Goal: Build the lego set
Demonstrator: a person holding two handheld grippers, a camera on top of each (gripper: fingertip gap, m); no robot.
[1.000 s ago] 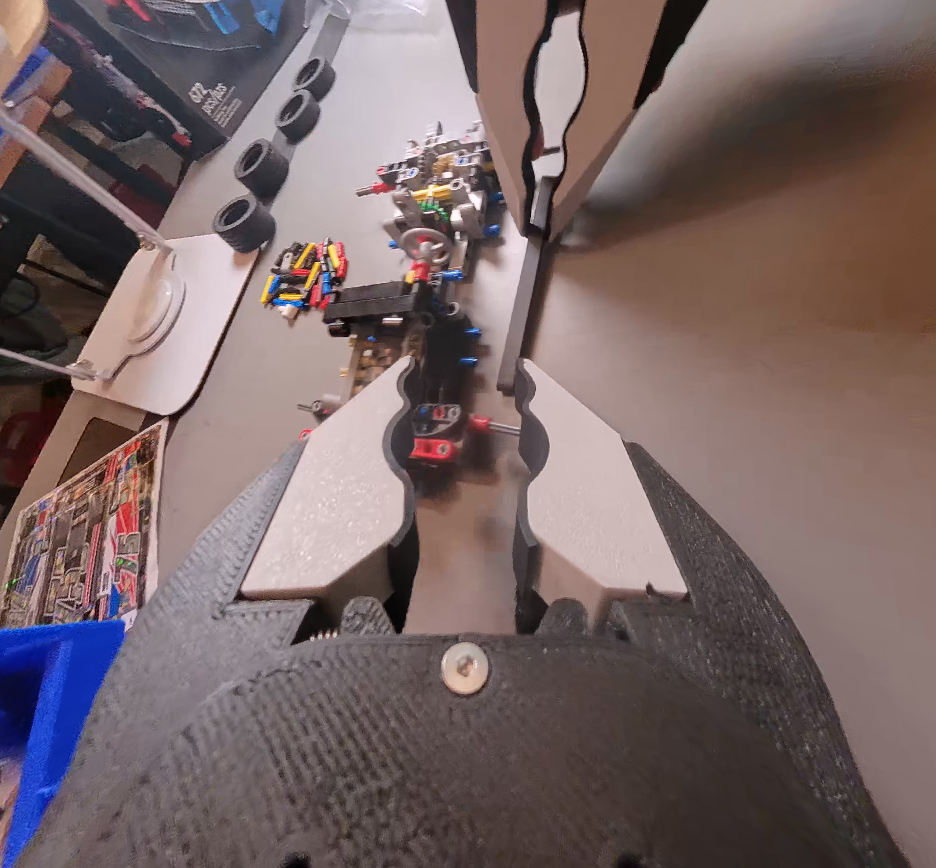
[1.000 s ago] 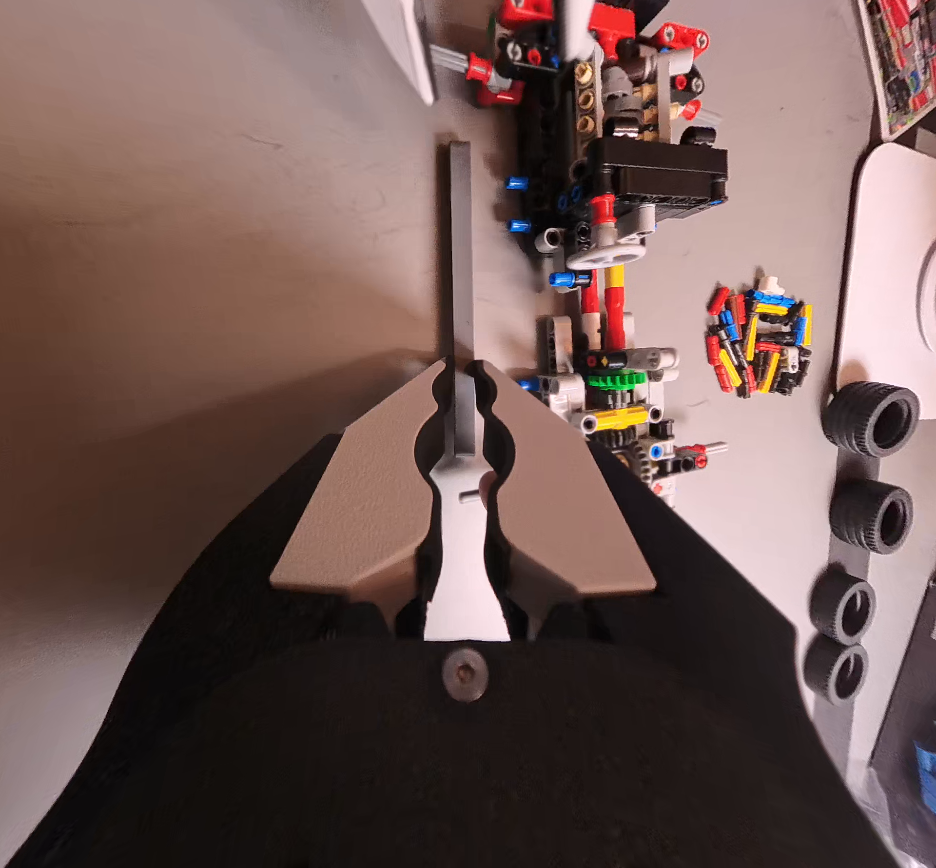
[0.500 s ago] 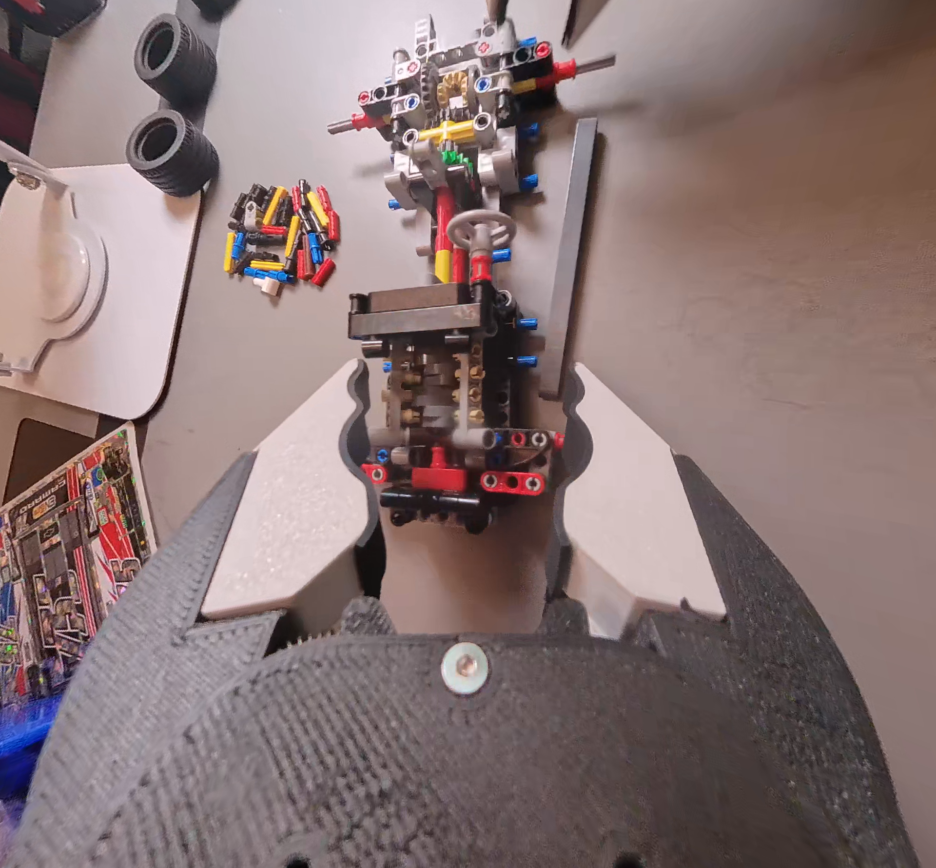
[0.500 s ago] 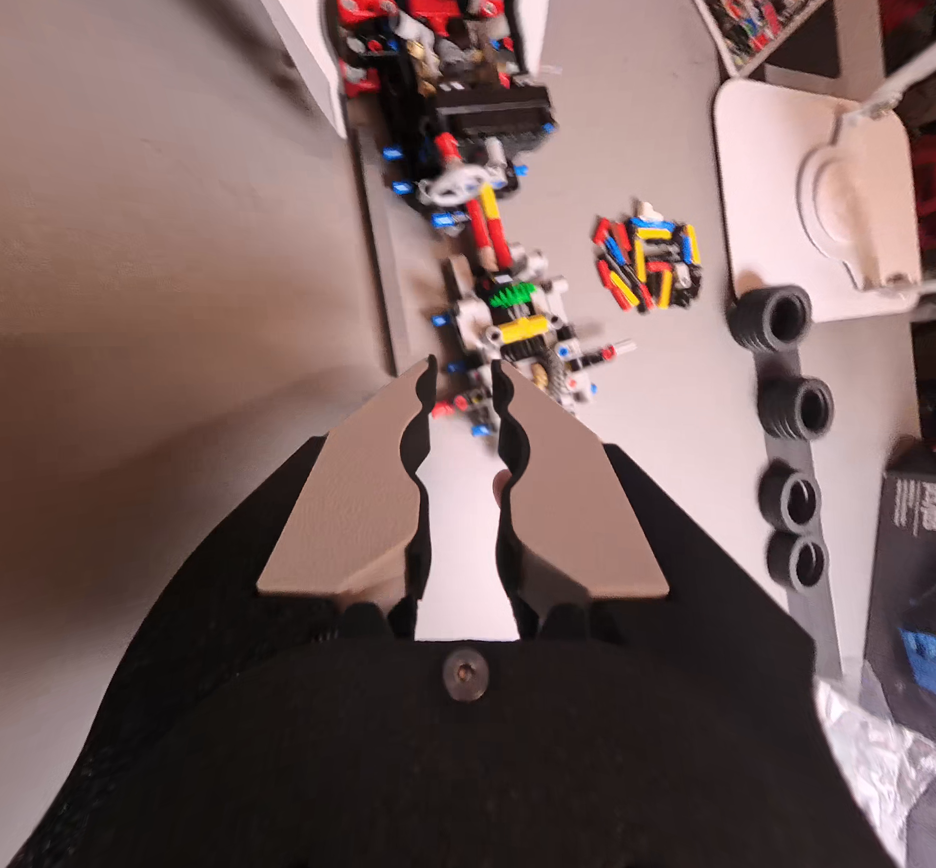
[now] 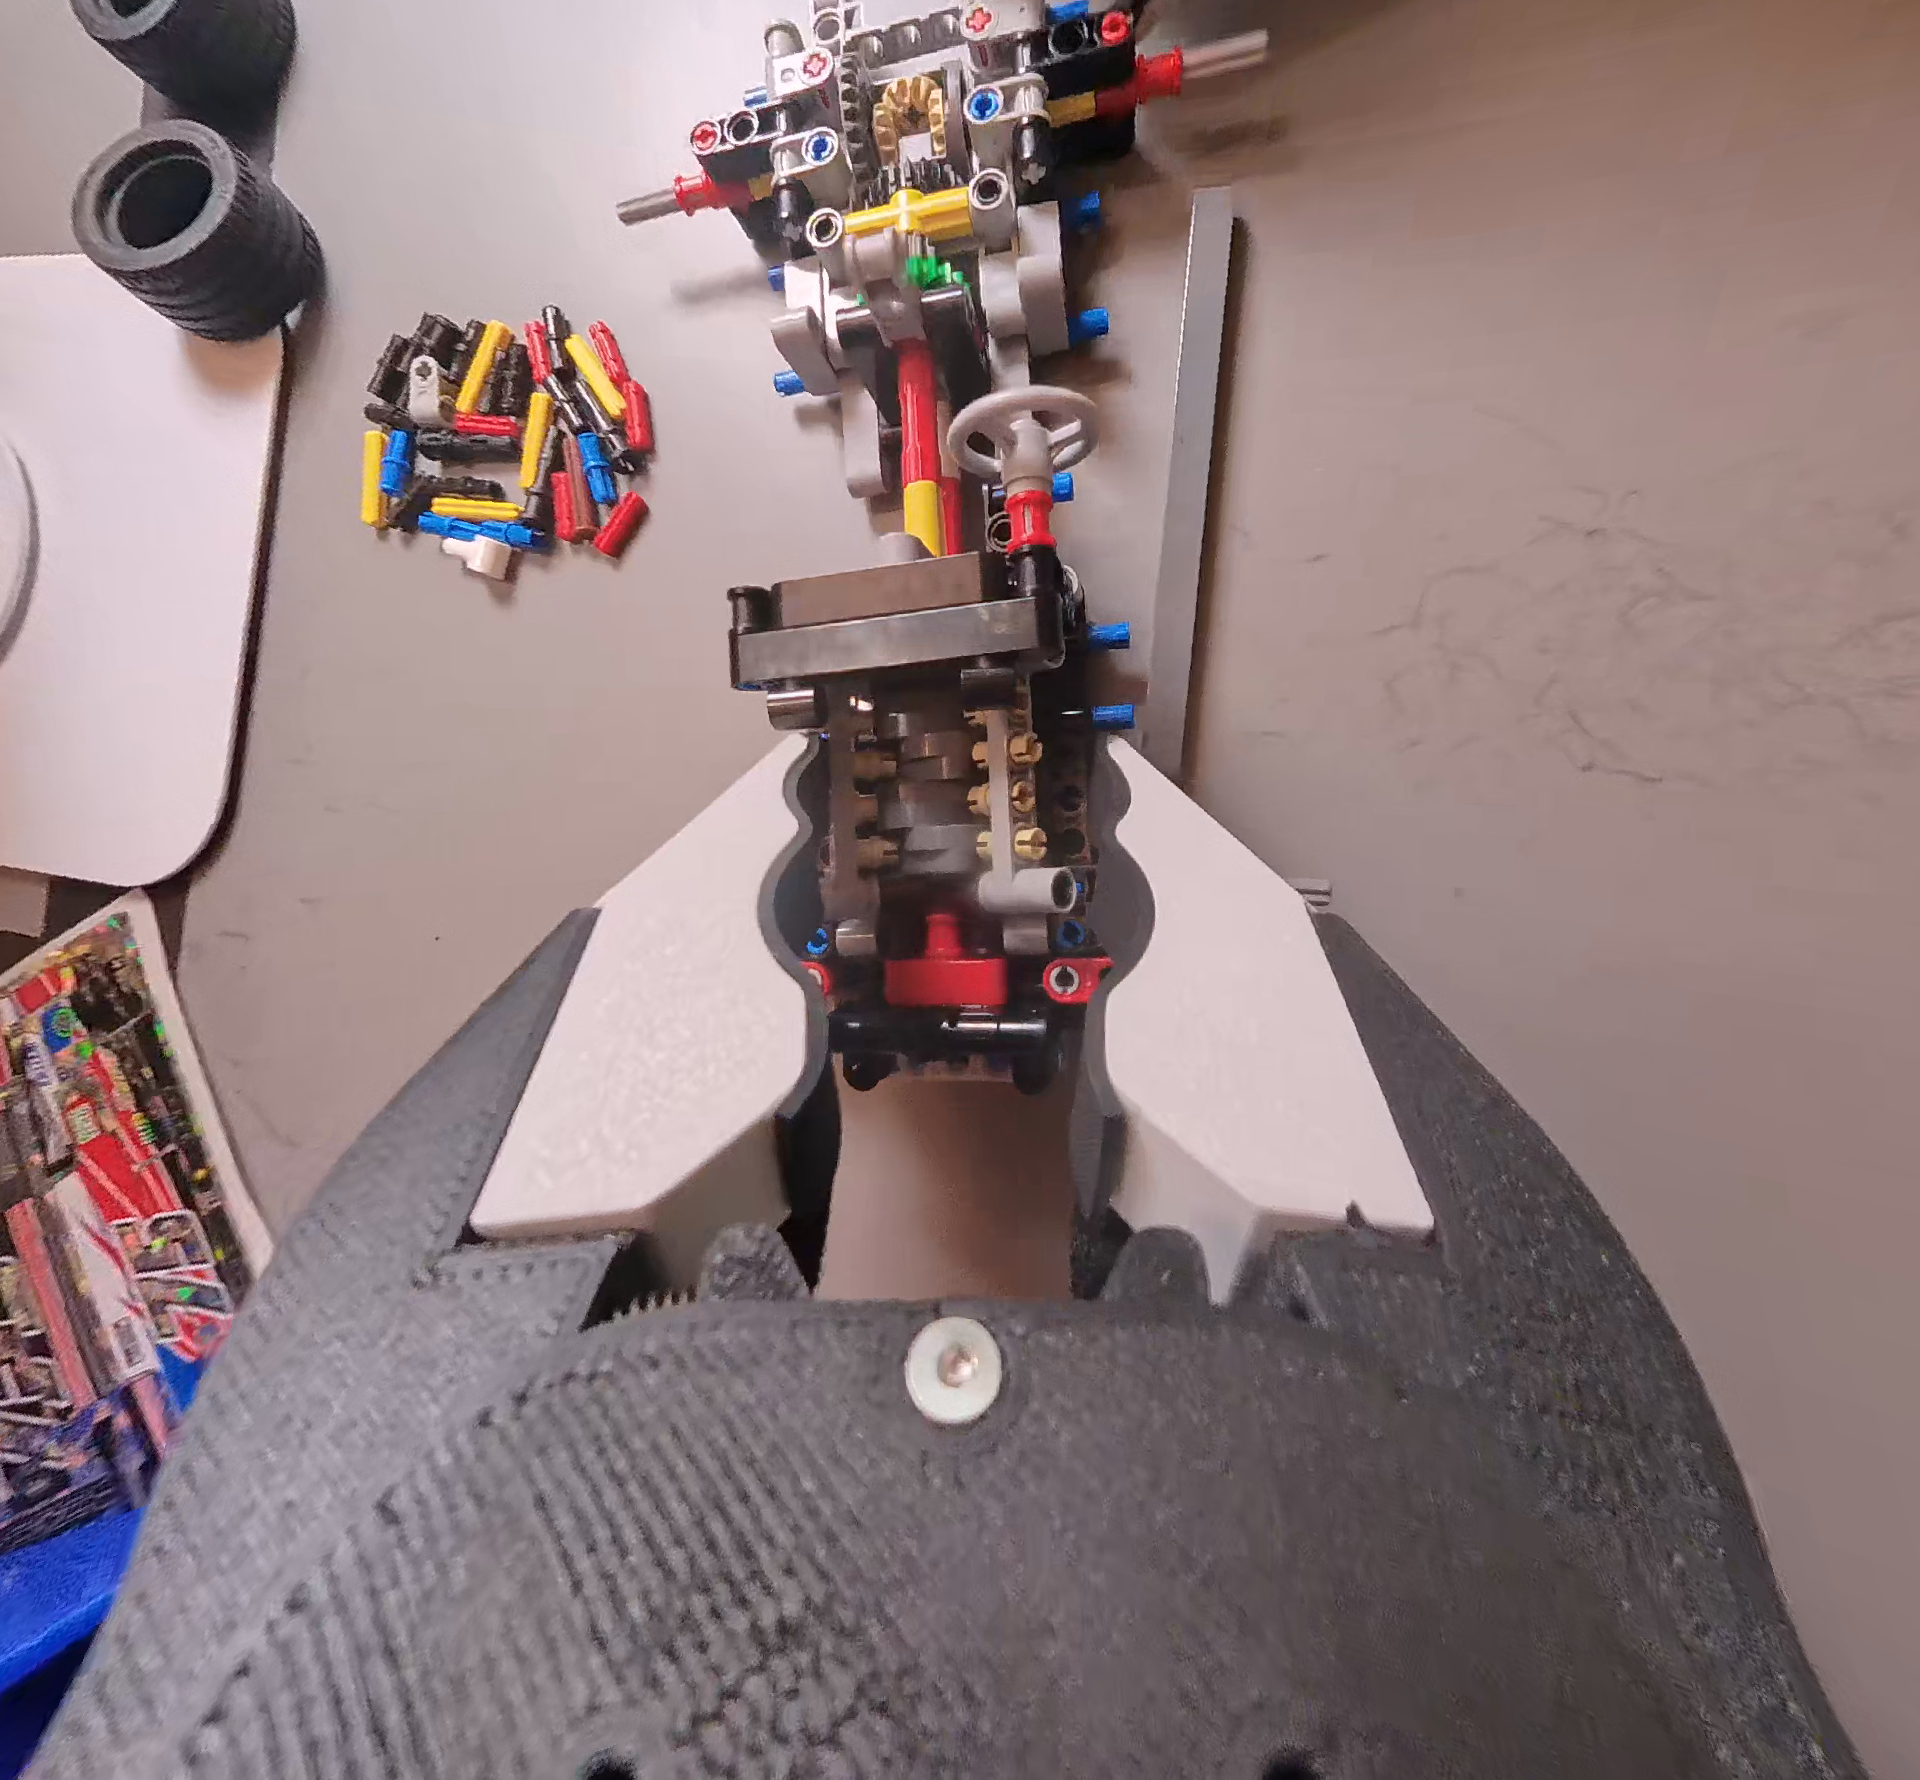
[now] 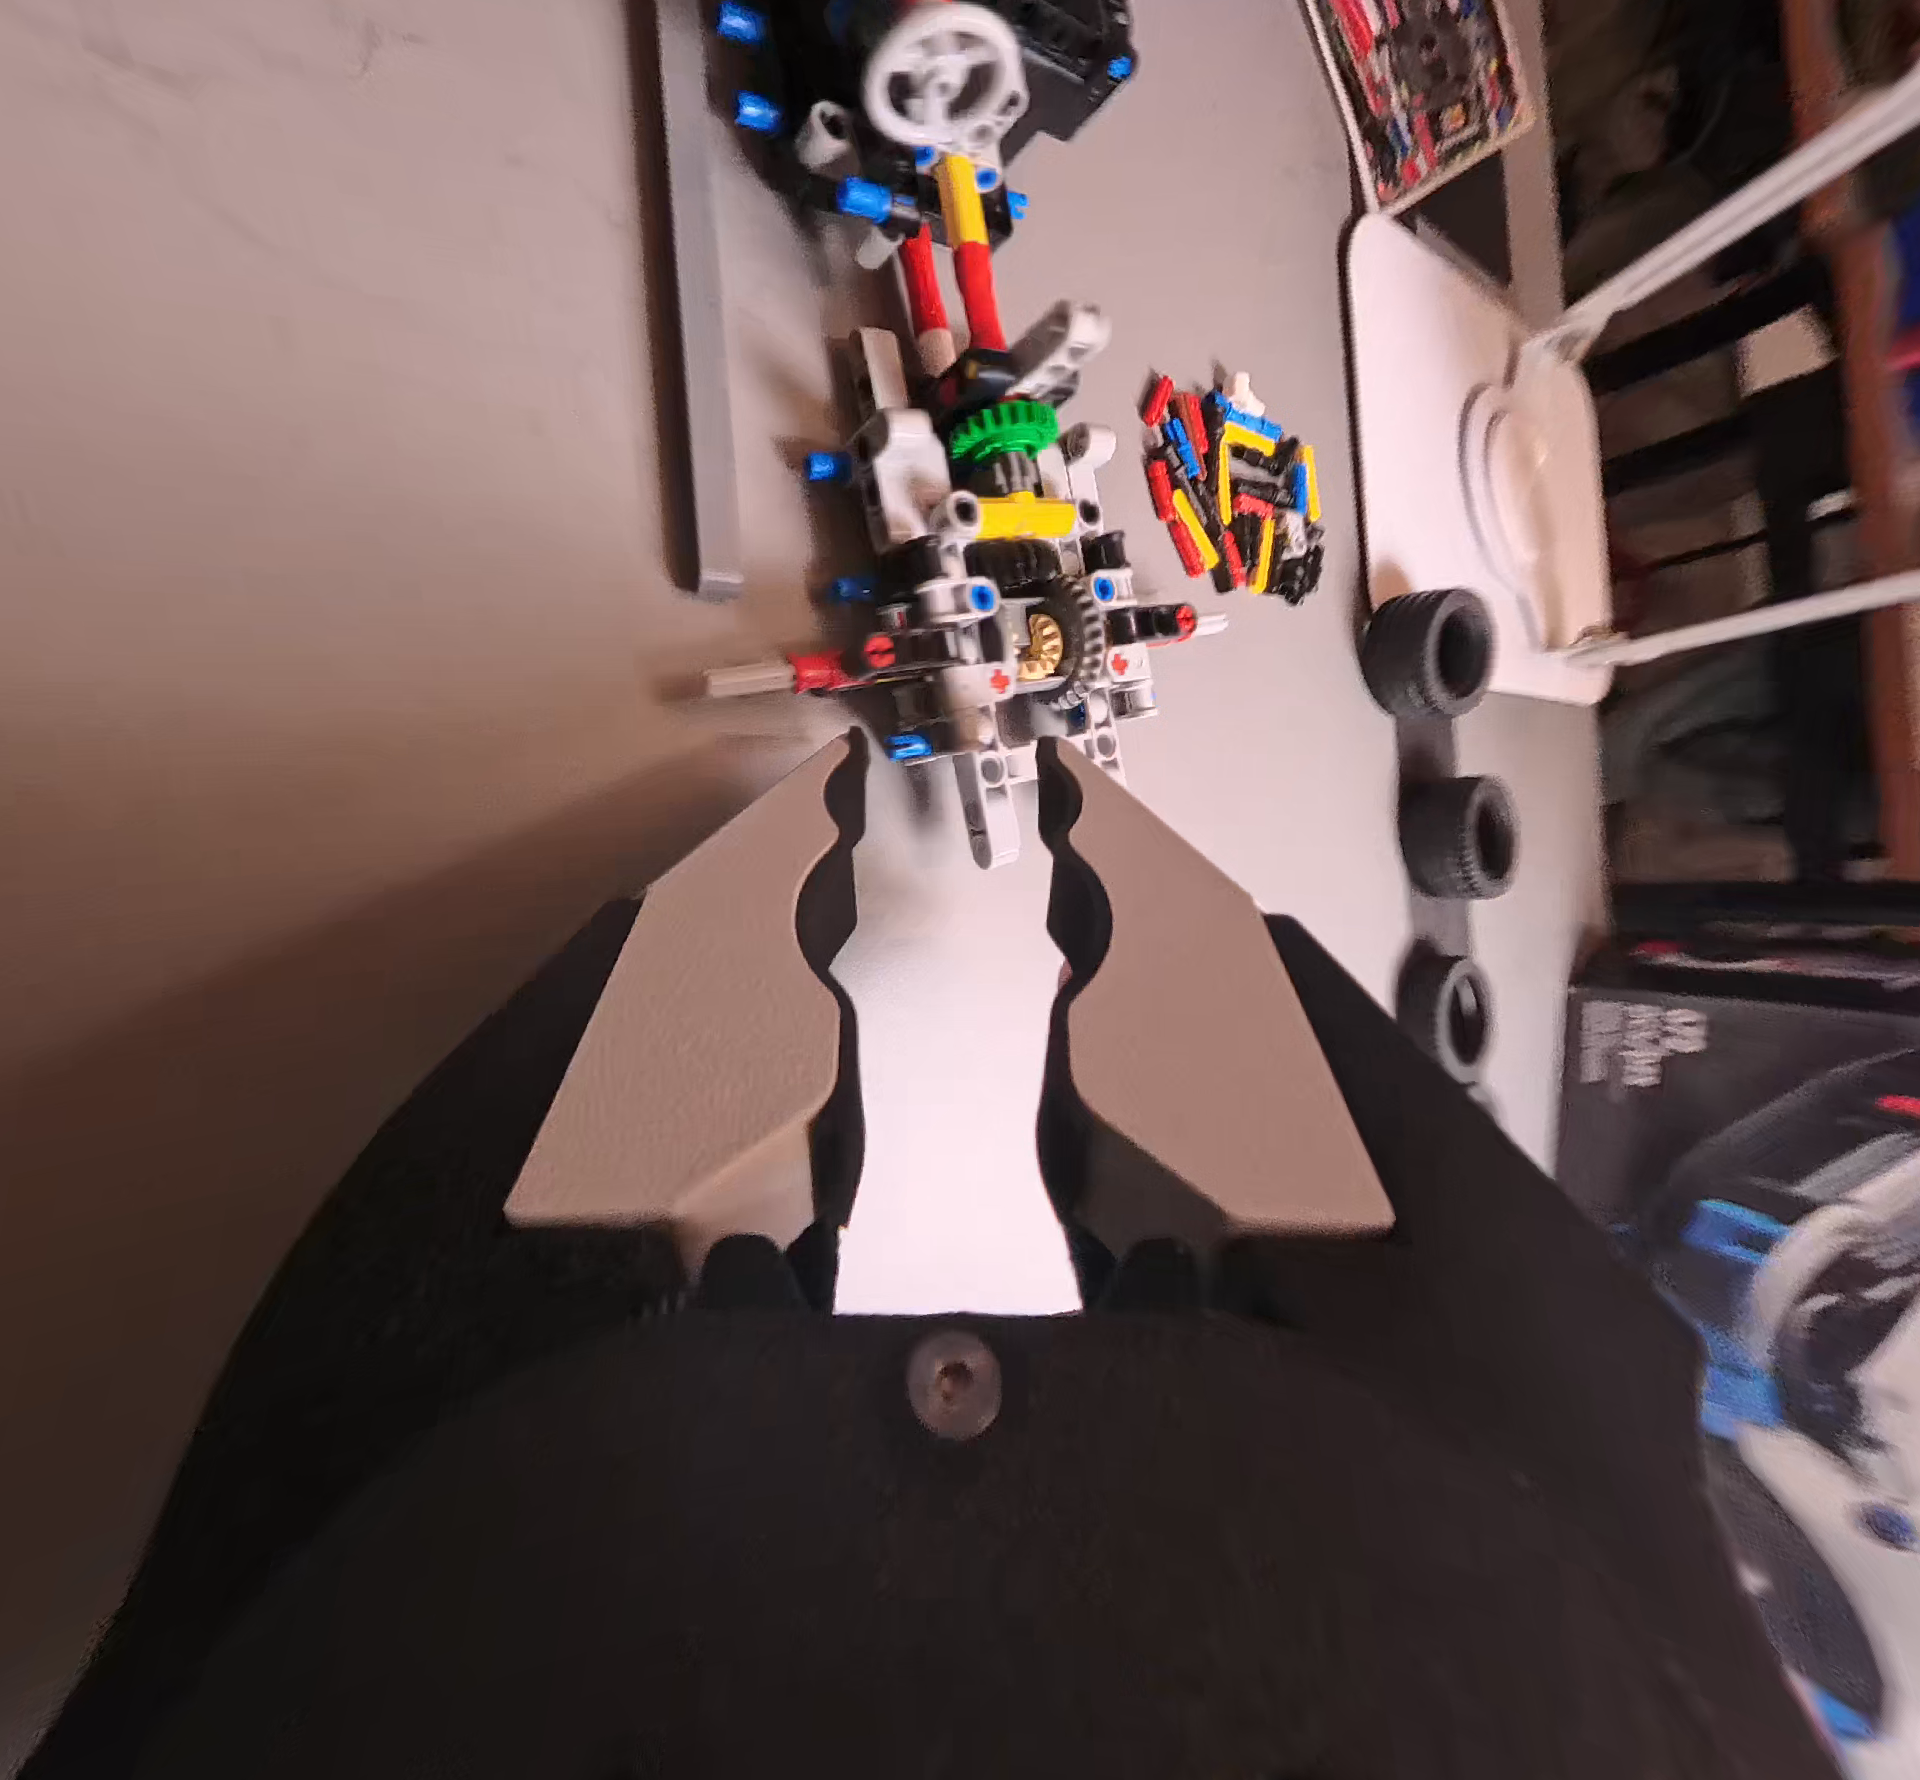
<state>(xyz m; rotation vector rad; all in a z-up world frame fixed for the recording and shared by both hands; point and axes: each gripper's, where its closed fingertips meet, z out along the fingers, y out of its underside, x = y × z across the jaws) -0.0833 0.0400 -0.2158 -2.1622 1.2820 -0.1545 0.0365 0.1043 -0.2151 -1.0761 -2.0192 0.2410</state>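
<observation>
The lego chassis [image 5: 925,504] lies lengthwise, running straight between both grippers.

Grey table [image 5: 1507,587]. Directly on it: lego chassis [image 5: 925,442] at centre, long grey beam [image 5: 1195,483] just right of it, pile of small pins [image 5: 509,452] to the left, black tyres [image 5: 197,224] far left, white base plate [image 5: 125,587], sticker sheet [image 5: 94,1159] near left.
</observation>
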